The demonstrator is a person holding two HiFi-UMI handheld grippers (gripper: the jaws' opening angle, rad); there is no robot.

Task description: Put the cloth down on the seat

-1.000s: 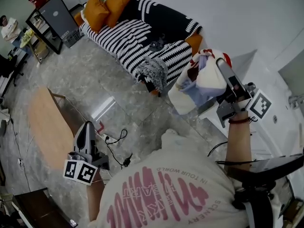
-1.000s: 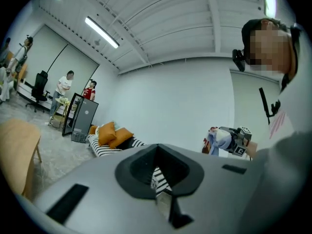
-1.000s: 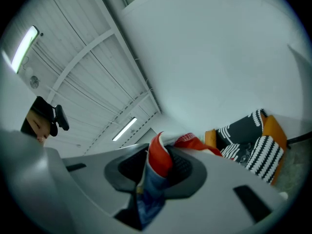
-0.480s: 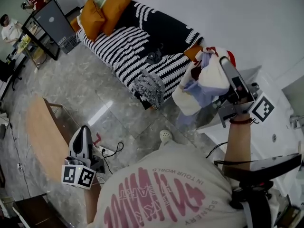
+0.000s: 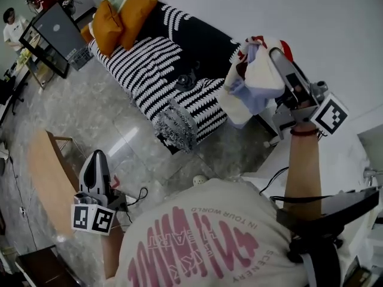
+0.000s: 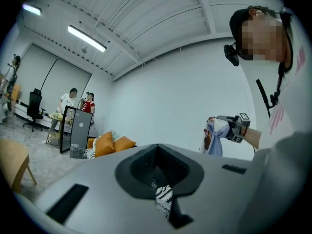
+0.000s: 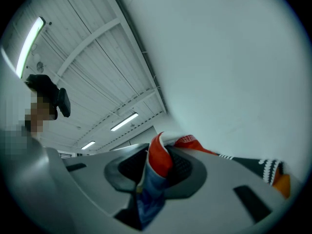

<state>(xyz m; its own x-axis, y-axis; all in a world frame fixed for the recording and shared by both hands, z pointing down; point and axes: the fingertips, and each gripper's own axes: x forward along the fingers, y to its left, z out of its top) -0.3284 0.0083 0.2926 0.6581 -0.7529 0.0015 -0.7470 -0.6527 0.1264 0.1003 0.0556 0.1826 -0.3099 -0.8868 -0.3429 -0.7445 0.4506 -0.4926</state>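
Observation:
A black-and-white striped sofa (image 5: 143,70) runs across the top of the head view, with orange cushions (image 5: 122,17) at its far end. My right gripper (image 5: 276,64) is raised over the sofa's near end and is shut on a bunched white, blue and red cloth (image 5: 251,79) that hangs from it. In the right gripper view the cloth (image 7: 157,162) fills the gap between the jaws, pointing up at a white wall. My left gripper (image 5: 96,169) hangs low at the left, shut and empty. The left gripper view shows the cloth (image 6: 213,139) off to the right.
A wooden table (image 5: 45,172) stands at the left, with cables and a power strip (image 5: 131,195) on the marble floor beside it. A black-framed panel (image 5: 51,34) and people (image 5: 12,28) are at the far left. White furniture (image 5: 353,154) stands on the right. A small dark object (image 5: 188,79) lies on the seat.
My right gripper has carried the cloth up and left, from beside the sofa's end to over it. The sofa sits closer in view. The left gripper stays low and shut.

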